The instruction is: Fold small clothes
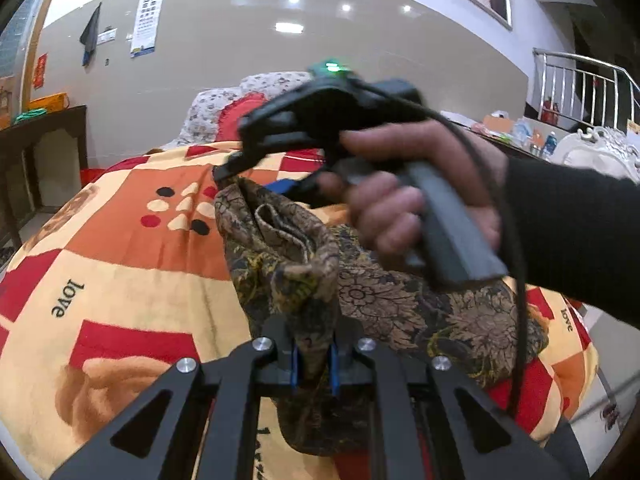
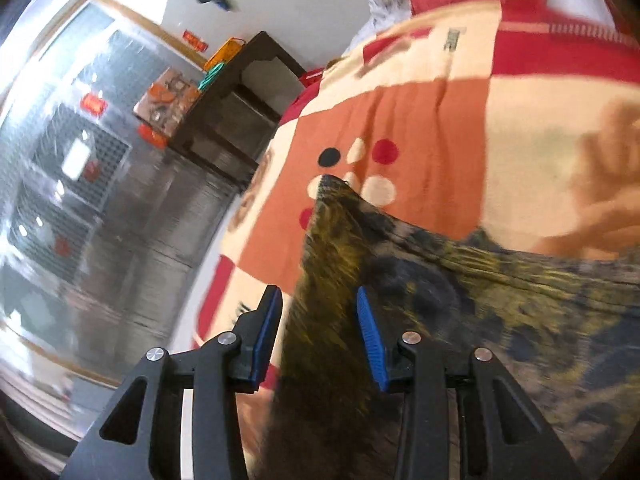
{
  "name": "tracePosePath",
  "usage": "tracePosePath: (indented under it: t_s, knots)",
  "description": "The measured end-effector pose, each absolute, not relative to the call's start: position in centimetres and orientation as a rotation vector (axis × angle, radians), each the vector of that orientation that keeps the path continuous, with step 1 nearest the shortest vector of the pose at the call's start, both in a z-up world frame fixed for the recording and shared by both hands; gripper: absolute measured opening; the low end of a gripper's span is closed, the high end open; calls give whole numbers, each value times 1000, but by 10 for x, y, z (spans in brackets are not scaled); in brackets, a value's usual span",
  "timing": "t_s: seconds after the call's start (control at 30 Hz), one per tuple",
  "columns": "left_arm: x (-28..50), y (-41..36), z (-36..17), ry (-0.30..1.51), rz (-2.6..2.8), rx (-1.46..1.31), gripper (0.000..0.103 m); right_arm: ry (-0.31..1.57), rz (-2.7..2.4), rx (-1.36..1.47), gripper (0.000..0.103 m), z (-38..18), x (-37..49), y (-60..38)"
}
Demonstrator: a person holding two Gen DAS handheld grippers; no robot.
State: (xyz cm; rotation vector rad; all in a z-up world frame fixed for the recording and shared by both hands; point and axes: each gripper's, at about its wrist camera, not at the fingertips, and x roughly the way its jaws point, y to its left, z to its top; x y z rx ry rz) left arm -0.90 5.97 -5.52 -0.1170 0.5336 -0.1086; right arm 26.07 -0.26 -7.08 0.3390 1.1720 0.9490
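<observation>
Pinched cloth sits nearest our lens: the left gripper [image 1: 314, 364] is clamped on a bunched fold of the brown patterned garment [image 1: 384, 300], its blue pads pressed close against the fabric. We judge the garment light, limp and thin. It drapes and creases freely and should slide little on the blanket. Best hold looks to be at hems and corners, with the two grips well apart so the cloth hangs flat instead of roping.

Look of it: dark brown ground with gold and black floral scrollwork, a rolled hem or cuff opening showing above the left gripper.

The right gripper [image 2: 320, 340], in its own blurred view, has its jaws apart with fabric running up between the pads. In the left view its tips sit at the garment's upper corner, but whether they pinch it we cannot tell.

The garment is partly lifted, its remainder spread on the blanket [image 1: 120, 260], a checked red, orange and cream cover printed "love". Beyond the blanket, a floral pillow [image 1: 224, 104] lies against the wall.
</observation>
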Motion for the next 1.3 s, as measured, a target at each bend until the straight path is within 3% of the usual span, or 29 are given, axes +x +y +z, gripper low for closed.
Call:
tracePosePath:
  t_s: [0.13, 0.2, 0.23, 0.33, 0.87, 1.17, 1.23, 1.3]
  knots:
    - [-9, 57, -53, 532, -123, -118, 10, 1157, 900, 184, 41, -69, 260, 20]
    - [-9, 57, -50, 534, -132, -117, 10, 1132, 849, 63, 30, -66, 257, 26]
    - [-9, 55, -49, 533, -140, -116, 10, 1133, 866, 33, 14, -65, 255, 27]
    - [-11, 44, -44, 531, -180, -103, 10, 1128, 848, -2, 10, -62, 255, 15]
    - [10, -110, -27, 570, -492, -28, 10, 1131, 594, -44, 8, -35, 259, -201]
    - [41, -178, -75, 747, -534, 4, 11, 1199, 456, 88, 8, -104, 285, -290]
    - [44, -181, -84, 794, -548, -7, 16, 1201, 455, 183, 14, -120, 284, -304]
    - [38, -176, -84, 812, -584, -22, 28, 1167, 461, 297, 14, -119, 280, -318]
